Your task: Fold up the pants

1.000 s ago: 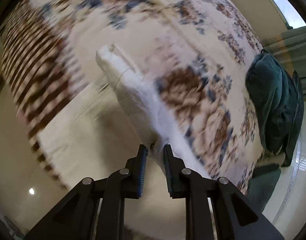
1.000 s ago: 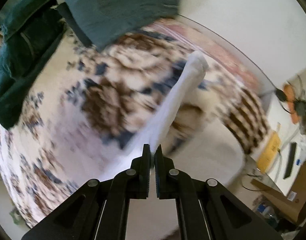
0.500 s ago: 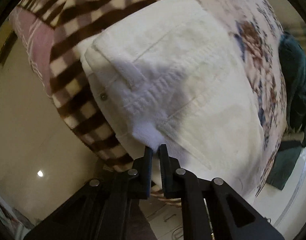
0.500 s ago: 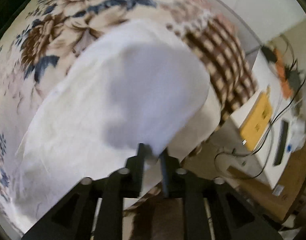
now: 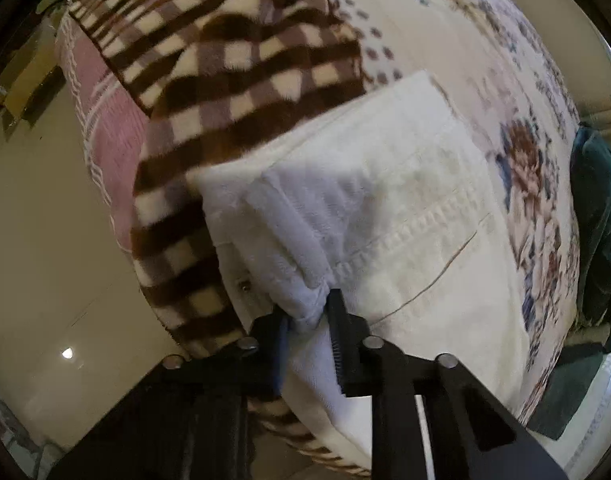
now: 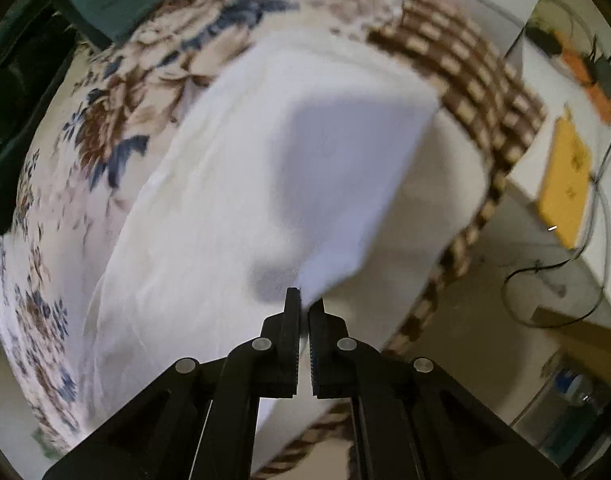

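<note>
White pants [image 5: 405,216] lie on a bed with a floral blanket [image 5: 525,168], near its checked brown edge. My left gripper [image 5: 309,320] is shut on a bunched hem corner of the pants, laid over the waistband and back pocket. In the right wrist view the pants [image 6: 225,184] spread over the bed, and my right gripper [image 6: 304,308] is shut on the corner of a folded-over white layer that hangs just above the fabric below.
A checked brown blanket [image 5: 233,80] covers the bed's end. Dark green clothes [image 5: 597,220] lie at the bed's far side, also in the right wrist view [image 6: 25,80]. A desk with a yellow pad [image 6: 565,176] and cables stands beside the bed. The floor [image 5: 45,240] lies below.
Both grippers have carried the pant legs' ends over onto the waist part, folding the pants in half, and have lowered toward the bed edge.
</note>
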Demonstrator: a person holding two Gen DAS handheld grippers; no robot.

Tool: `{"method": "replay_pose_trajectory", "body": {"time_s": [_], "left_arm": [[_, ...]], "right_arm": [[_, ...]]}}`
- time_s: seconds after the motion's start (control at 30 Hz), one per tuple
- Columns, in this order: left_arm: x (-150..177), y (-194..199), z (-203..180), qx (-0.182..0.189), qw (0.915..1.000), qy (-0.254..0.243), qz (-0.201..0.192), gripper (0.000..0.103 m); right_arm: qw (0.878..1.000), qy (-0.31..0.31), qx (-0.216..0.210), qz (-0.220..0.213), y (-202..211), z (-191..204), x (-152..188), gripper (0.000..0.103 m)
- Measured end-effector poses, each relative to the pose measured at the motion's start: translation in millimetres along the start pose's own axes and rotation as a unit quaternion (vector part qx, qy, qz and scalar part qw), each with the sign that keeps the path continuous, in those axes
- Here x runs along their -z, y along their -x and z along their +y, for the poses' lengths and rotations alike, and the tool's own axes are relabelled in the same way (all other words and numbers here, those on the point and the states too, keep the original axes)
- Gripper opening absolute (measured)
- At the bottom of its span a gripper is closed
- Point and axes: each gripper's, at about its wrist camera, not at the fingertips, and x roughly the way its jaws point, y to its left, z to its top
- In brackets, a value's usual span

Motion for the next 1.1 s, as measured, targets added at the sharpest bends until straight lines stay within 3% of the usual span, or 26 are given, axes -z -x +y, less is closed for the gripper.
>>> {"method": "replay_pose_trajectory", "body": {"time_s": [0.13, 0.4, 0.47, 0.57, 0.63, 0.7, 0.77, 0.83, 0.9, 0.97, 1.03, 1.1], "left_arm": [[10.7, 17.3, -9.4, -0.002, 0.9989, -0.035, -0.030, 0.009], [5.9, 13.6, 12.7, -0.005, 0.9995, -0.032, 0.001, 0.009], [4.7, 10.1, 12.5, -0.006, 0.9993, -0.034, 0.010, 0.012], [8.0, 19.1, 4.8, -0.021, 0.9986, -0.049, 0.008, 0.013], [17.5, 38.2, -9.1, -0.028, 0.9965, -0.078, -0.014, 0.014], [30.2, 55.5, -25.8, -0.041, 0.9921, -0.113, -0.037, 0.027], [46.5, 67.5, -45.5, -0.033, 0.9870, -0.149, -0.051, 0.058], [65.8, 71.5, -69.3, -0.026, 0.9808, -0.185, -0.055, 0.071], [87.2, 66.5, -94.1, -0.011, 0.9740, -0.221, -0.050, 0.071], [110.0, 53.6, -120.2, -0.002, 0.9664, -0.256, -0.028, 0.071], [134.7, 39.2, -145.6, 0.014, 0.9608, -0.277, -0.003, 0.071], [159.6, 26.4, -167.2, 0.017, 0.9546, -0.297, 0.014, 0.071]], "right_arm": [[1.000, -0.005, 0.001, 0.001, 17.3, -13.9, 10.1, 0.004], [0.998, -0.007, 0.015, 0.063, -10.8, -35.2, 11.0, 0.005], [0.997, -0.009, 0.010, 0.078, -14.1, -43.5, 6.3, 0.017], [0.998, -0.036, -0.008, 0.053, 7.4, -68.2, -1.5, 0.029], [0.998, -0.054, -0.023, 0.027, 25.6, -84.6, -8.1, 0.033], [0.997, -0.073, -0.037, 0.007, 39.2, -104.0, -18.3, 0.037], [0.994, -0.097, -0.053, 0.006, 40.1, -121.3, -30.9, 0.038], [0.985, -0.141, -0.099, 0.023, 26.9, -136.4, -45.3, 0.038], [0.970, -0.185, -0.153, 0.044, 9.9, -141.3, -53.4, 0.038], [0.946, -0.227, -0.221, 0.063, -9.3, -147.9, -55.5, 0.038], [0.927, -0.255, -0.269, 0.059, -15.6, -148.8, -58.7, 0.038], [0.929, -0.249, -0.272, 0.020, -4.9, -146.9, -65.6, 0.035]]}}
